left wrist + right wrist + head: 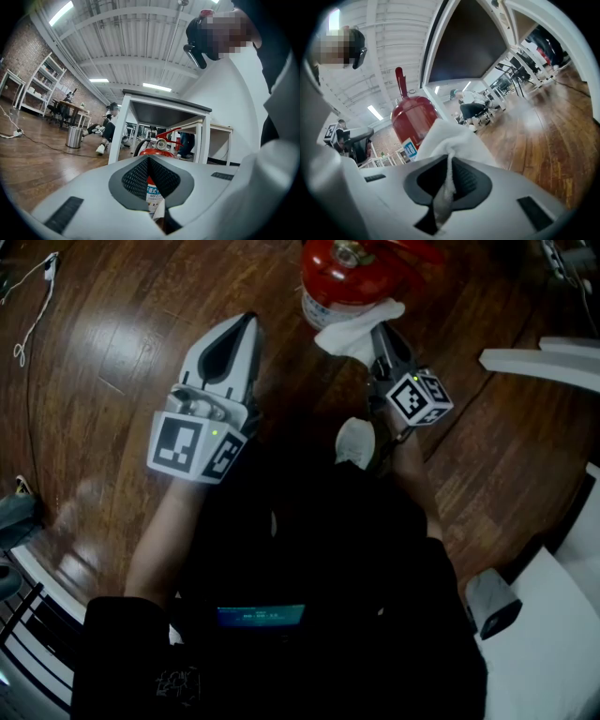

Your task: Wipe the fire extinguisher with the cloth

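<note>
The fire extinguisher (pixel 349 276) stands on the wooden floor (pixel 122 343) at the top centre of the head view, seen from above. It has a glossy red body, a metal valve at its crown and a red lever running off to the right. A white label band shows on its lower left side.

In the right gripper view it rises left of centre as a rounded red cylinder (pixel 411 119). Its red handle sticks up, and a small blue and white label sits low on its side. In the left gripper view only its red top and lever (pixel 158 144) show above the jaws, under a white table (pixel 161 104). A strip of label print shows in the slit between them.

The right gripper (pixel 380 336) has its jaws clamped on a white cloth (pixel 354 329). In the right gripper view the cloth (pixel 451 138) is pinched into a thin fold between the dark pads of the right gripper (pixel 449 160) and bunches out beyond the tips. The bunch lies right at the extinguisher's lower side in the head view, though I cannot tell whether it touches.

The left gripper (pixel 247 324) points toward the extinguisher from the left, well short of it. Its own view shows the left gripper (pixel 148 159) with jaws closed tip to tip and nothing between them.
</note>
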The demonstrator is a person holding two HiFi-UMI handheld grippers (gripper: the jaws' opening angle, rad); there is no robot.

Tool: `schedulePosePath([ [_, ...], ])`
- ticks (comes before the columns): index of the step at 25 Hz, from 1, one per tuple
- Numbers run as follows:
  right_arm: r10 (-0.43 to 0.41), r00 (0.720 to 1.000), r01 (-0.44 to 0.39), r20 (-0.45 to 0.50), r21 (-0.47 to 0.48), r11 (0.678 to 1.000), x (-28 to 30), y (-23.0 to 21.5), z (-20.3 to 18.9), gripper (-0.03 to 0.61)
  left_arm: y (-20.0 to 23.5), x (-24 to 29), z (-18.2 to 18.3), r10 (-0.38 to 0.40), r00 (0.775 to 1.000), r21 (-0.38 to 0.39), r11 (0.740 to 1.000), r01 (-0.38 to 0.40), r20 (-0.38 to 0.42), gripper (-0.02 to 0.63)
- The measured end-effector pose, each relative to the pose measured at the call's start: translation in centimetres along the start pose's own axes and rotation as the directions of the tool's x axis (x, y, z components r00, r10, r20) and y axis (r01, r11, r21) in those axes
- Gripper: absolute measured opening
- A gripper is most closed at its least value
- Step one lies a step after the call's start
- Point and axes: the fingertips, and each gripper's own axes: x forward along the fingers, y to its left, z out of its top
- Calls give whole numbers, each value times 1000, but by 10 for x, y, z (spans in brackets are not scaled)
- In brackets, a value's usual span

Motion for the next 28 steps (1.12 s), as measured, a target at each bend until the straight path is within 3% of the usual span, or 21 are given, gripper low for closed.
schedulePosePath([
  [4, 75, 991, -72, 108, -30, 997, -25, 39, 50, 37, 2, 1, 5, 0, 1000, 2, 1000, 0, 5, 2],
  [8, 238, 953, -219, 186, -120, 968, -47, 117, 104, 37, 6, 0, 10, 3, 1000, 5, 1000, -3, 14, 2],
  [13, 445, 864, -395, 235, -231, 889, -53, 202, 150, 37, 6, -1, 12, 3, 1000, 8, 1000, -4, 21, 2],
  [16, 529, 812, -447, 246, -320, 835, -49, 241, 178, 37, 7, -4, 12, 7, 1000, 10, 1000, -7, 20, 2],
  [18, 565, 792, -451, 232, -401, 798, -45, 262, 191, 37, 9, -6, 12, 14, 1000, 7, 1000, -14, 22, 2],
  [20, 561, 807, -408, 182, -515, 754, -35, 275, 193, 37, 10, -8, 12, 23, 999, 1, 1000, -23, 24, 2],
  [23, 495, 865, -337, 83, -637, 694, -10, 271, 172, 37, 12, -9, 12, 34, 999, 1, 999, -34, 26, 2],
  [26, 414, 910, -303, -14, -703, 644, 20, 252, 128, 37, 13, -10, 11, 37, 999, 6, 999, -37, 22, 2],
  [28, 360, 929, -313, -86, -705, 637, 37, 240, 93, 37, 13, -11, 12, 36, 999, 9, 999, -37, 19, 2],
])
